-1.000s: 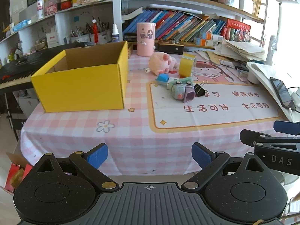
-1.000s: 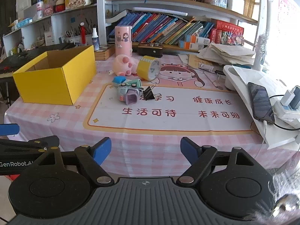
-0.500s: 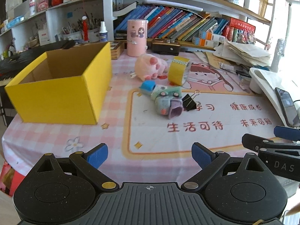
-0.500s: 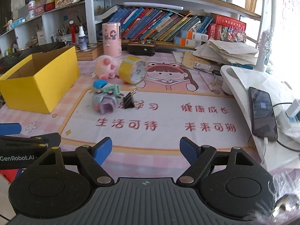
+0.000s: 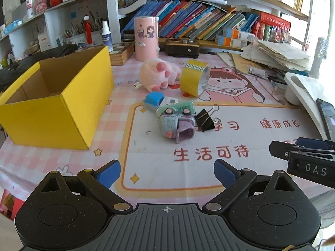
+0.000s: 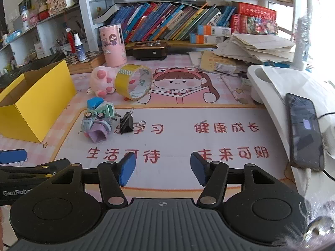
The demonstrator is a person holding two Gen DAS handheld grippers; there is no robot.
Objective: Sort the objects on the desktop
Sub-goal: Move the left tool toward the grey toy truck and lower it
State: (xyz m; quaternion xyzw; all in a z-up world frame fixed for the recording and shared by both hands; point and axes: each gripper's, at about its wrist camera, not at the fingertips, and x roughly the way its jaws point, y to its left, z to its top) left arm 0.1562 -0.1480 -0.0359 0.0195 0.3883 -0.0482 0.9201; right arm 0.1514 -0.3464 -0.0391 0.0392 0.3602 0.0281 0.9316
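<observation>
The open yellow cardboard box (image 5: 56,104) sits at nine o'clock on the counter (image 5: 62,163): light, stiff. The yellow tape roll (image 5: 194,79) at twelve takes a rim grip; the soft grey-green toy car (image 5: 175,121) gives. Both the left hand-held gripper (image 5: 167,172) and the right hand-held gripper (image 6: 163,169) are empty, the right's jaws having just narrowed.

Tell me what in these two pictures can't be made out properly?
- Yellow box floor: both views, its near walls hide it.
- Phone: left wrist view, cut by the right edge.
- Blue item behind the toy car: both views, partly covered.
- Book titles: too small.
</observation>
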